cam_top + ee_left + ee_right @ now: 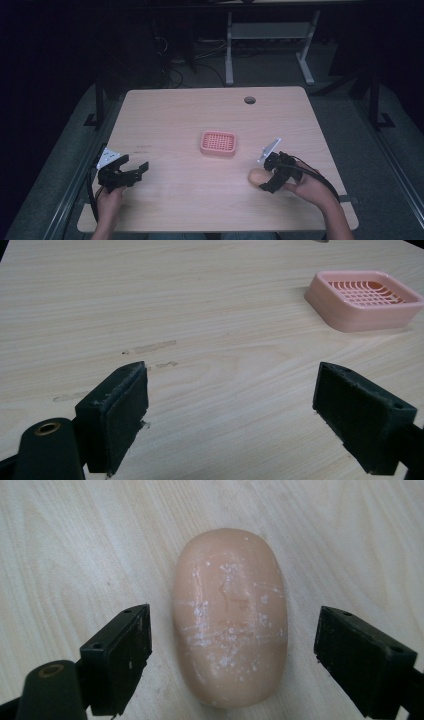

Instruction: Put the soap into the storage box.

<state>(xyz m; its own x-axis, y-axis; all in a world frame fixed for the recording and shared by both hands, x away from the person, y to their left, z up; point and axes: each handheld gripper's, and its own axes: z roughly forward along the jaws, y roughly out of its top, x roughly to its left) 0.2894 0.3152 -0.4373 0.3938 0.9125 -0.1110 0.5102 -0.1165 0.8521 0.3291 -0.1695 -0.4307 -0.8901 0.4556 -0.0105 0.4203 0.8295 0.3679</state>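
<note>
A peach-coloured bar of soap (230,615) lies flat on the wooden table, its top scuffed with white marks. My right gripper (232,655) is open, one jaw on each side of the bar, with a gap on both sides. In the high view the soap (256,176) sits just left of the right gripper (267,184), low on the table's right half. A pink slatted soap dish (218,143) stands at the table's middle, also in the left gripper view (365,300). My left gripper (230,415) is open over bare wood near the left edge (135,170).
The table (190,115) has a round cable hole (249,100) near its far edge. A white desk frame (270,45) and cables stand on the dark floor beyond. A few faint scuff marks (150,346) mark the wood ahead of the left gripper.
</note>
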